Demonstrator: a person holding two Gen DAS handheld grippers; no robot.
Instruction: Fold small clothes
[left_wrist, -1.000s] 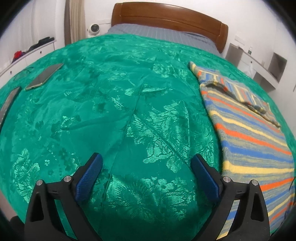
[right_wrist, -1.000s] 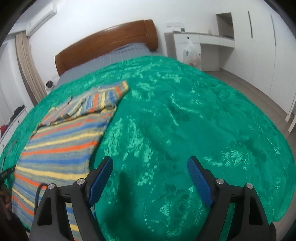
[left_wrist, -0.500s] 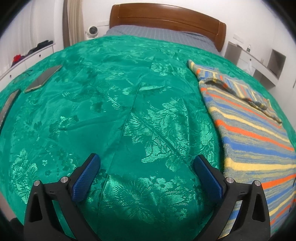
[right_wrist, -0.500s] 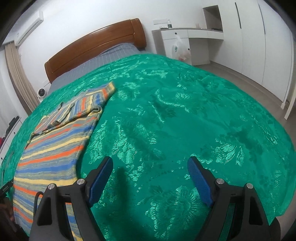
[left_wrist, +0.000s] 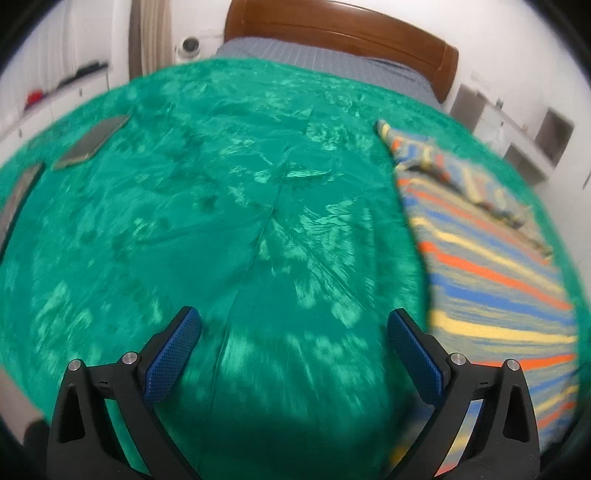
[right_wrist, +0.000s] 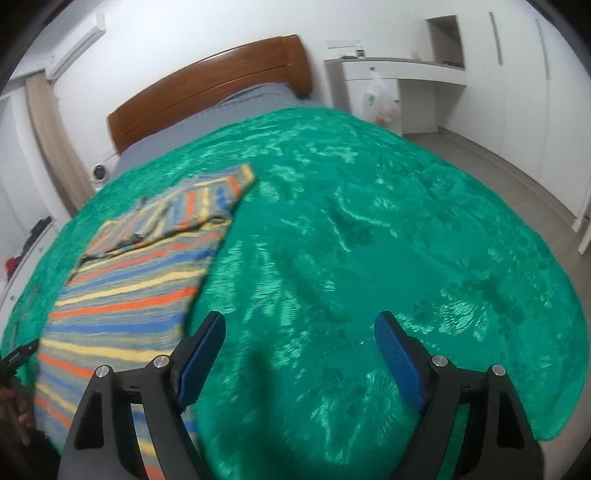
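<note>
A striped knit garment (left_wrist: 495, 273) in grey, blue, orange and yellow lies flat on the green bedspread (left_wrist: 240, 221), its top part folded over at the far end. It shows at the right of the left wrist view and at the left of the right wrist view (right_wrist: 136, 291). My left gripper (left_wrist: 293, 354) is open and empty over bare bedspread, left of the garment. My right gripper (right_wrist: 300, 354) is open and empty over bare bedspread (right_wrist: 369, 240), right of the garment.
Two flat dark devices (left_wrist: 92, 140) lie on the bedspread at far left. A wooden headboard (left_wrist: 340, 37) and grey sheet are at the far end. White cabinets (right_wrist: 406, 92) with a hanging plastic bag (right_wrist: 376, 99) stand to the right; floor lies beyond the bed edge.
Both grippers have shifted slightly over the bedspread while staying open; the views are motion-blurred now. The garment lies the same.
</note>
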